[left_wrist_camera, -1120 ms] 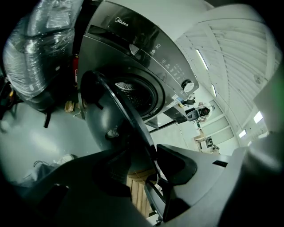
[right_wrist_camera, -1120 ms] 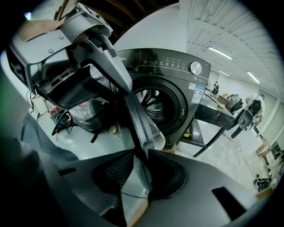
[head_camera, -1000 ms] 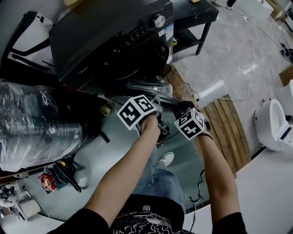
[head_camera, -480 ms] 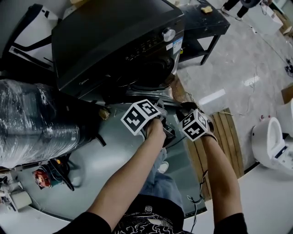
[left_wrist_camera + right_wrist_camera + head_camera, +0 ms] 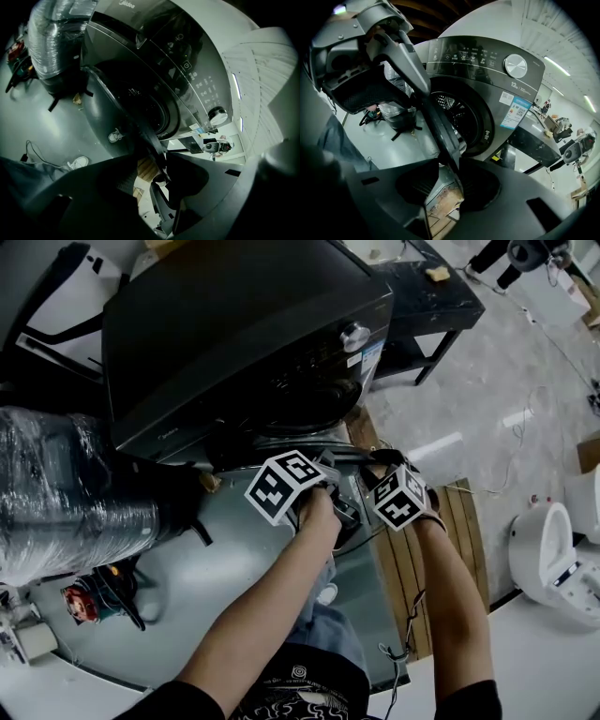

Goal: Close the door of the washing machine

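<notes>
Two grippers sit at the rim of the open door (image 5: 437,125), which stands swung out from the washing machine (image 5: 244,324) at twelve o'clock in the head view. The left gripper (image 5: 152,174) has its fingers parted, with the door's edge running between them and a gap on one side. The right gripper (image 5: 447,180), at three o'clock of the left one, straddles the same edge. Its fingers have just been opening, and floor shows beside the rim.
</notes>
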Demonstrator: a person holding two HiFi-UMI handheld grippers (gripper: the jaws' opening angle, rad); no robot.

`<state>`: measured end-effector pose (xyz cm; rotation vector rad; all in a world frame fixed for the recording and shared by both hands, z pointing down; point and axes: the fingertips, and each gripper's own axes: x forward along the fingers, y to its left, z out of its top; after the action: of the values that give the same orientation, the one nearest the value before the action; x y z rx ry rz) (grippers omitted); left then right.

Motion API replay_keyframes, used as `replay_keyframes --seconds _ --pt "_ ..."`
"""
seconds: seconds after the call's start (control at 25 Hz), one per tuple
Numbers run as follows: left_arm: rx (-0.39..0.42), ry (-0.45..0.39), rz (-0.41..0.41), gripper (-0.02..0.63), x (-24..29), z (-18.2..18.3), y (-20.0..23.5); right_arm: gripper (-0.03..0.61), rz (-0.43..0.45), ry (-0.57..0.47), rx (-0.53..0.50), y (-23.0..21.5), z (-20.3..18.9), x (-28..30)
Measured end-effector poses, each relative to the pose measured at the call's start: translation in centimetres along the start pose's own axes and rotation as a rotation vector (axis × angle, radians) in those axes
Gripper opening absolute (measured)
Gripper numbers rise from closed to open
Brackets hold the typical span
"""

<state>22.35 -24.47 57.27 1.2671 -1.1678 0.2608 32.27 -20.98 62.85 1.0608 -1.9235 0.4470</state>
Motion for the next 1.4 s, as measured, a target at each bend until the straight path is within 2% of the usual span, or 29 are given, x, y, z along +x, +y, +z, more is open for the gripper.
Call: replay_keyframes --seconds 0.28,0.56,1.0,1.4 --pt "-0.073 0.003 0.001 0.206 1.6 2.0 -1.7 0.143 0.021 0.022 -0.057 -3.2 2.1 1.7" --pt "-0.094 -0.017 -0.009 0.206 2.3 3.0 -2.4 0.147 0.038 0.031 -0.093 -4.6 3.2 2.6" --pt "-0.154 -0.123 -0.044 0.206 3.6 4.9 -3.5 0.149 0.067 -0.003 -0.184 -6.8 5.3 4.2" --pt "-0.203 -0.205 -0.042 0.207 4.3 7.6 -4.5 0.155 0.076 -0.049 -0.242 -9.1 8.1 6.2"
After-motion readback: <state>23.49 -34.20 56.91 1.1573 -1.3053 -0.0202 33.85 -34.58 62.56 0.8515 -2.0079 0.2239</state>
